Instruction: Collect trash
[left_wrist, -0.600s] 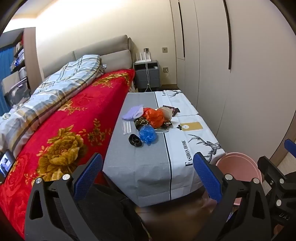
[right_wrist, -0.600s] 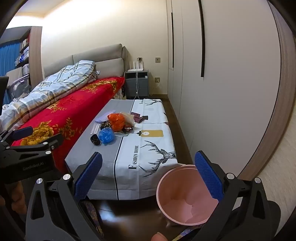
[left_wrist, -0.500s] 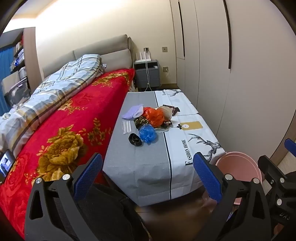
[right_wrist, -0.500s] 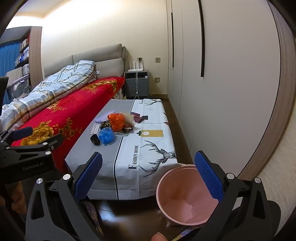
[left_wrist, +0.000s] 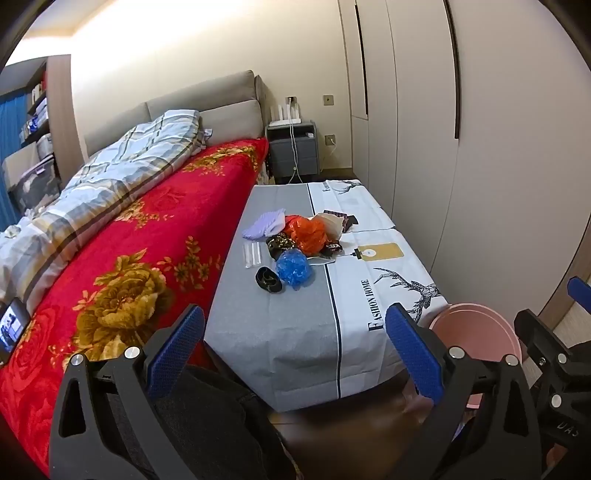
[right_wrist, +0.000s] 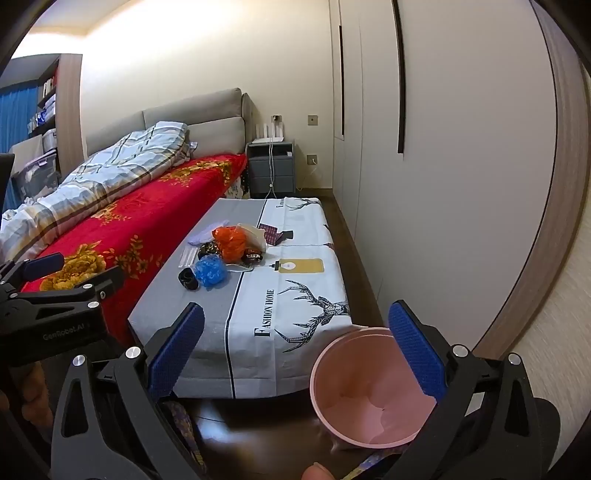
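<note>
Lying on a cloth-covered table beside the red bed, trash

A pink bin stands upright and open on the dark floor, just beside the near right corner of the cloth-covered table. On the table's middle lies a loose pile of trash: an orange plastic bag, a crumpled blue bag nearer the bin, a small black wad left of it, a pale purple piece and dark wrappers at the far side.
</note>
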